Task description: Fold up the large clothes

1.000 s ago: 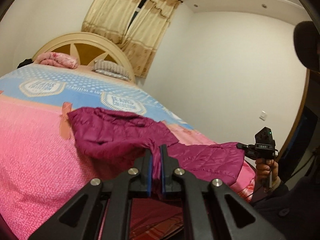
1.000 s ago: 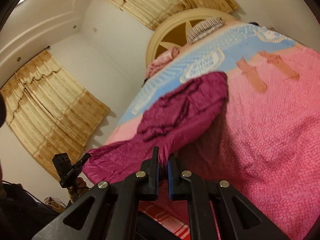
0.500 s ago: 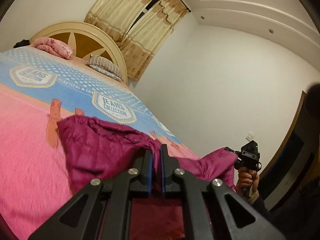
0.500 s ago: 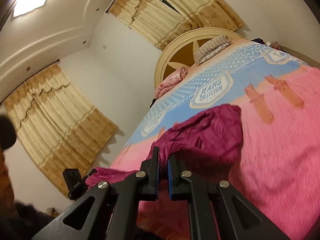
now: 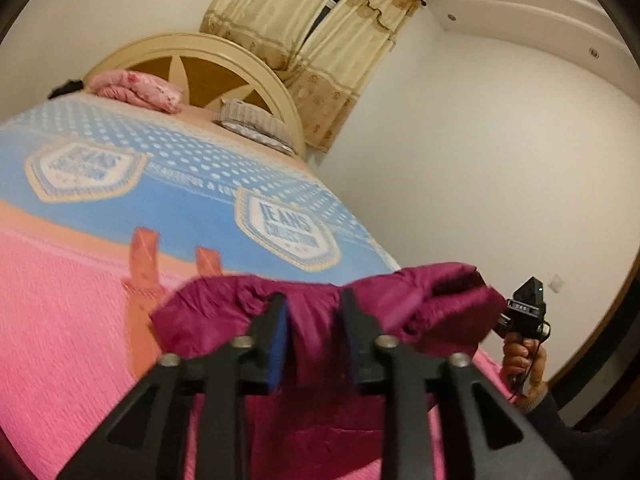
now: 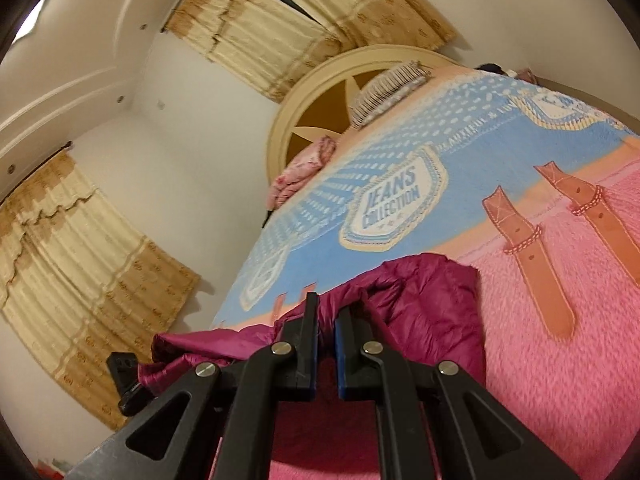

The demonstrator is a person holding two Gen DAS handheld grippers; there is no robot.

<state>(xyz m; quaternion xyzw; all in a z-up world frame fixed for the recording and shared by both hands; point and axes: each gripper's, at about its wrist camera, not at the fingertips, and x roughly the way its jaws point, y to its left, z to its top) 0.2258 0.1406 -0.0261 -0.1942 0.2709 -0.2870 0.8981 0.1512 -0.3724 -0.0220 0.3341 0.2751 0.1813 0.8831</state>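
Observation:
A magenta puffer jacket (image 5: 440,312) lies bunched on the pink part of the bed's blanket (image 5: 60,320), its near edge doubled over onto itself. My left gripper (image 5: 314,300) sits right above it with its jaws opening; a fold of the jacket lies loose between the blue pads. In the right wrist view my right gripper (image 6: 327,312) is shut on a pinch of the jacket (image 6: 432,312). A hand (image 5: 520,356) holds the right gripper at the jacket's right end. The jacket's underside is hidden.
The blanket (image 6: 560,380) is pink near me and blue with "Jeans Collection" badges farther off. A round cream headboard (image 5: 248,64) stands at the far end with a pink folded quilt (image 5: 136,92) and a striped pillow (image 5: 256,124). Curtains (image 6: 80,272) hang behind.
Both grippers carried the jacket's near edge forward over the bed, toward the headboard, so the jacket now lies doubled. The left jaws have come apart; the right stay shut on the fabric.

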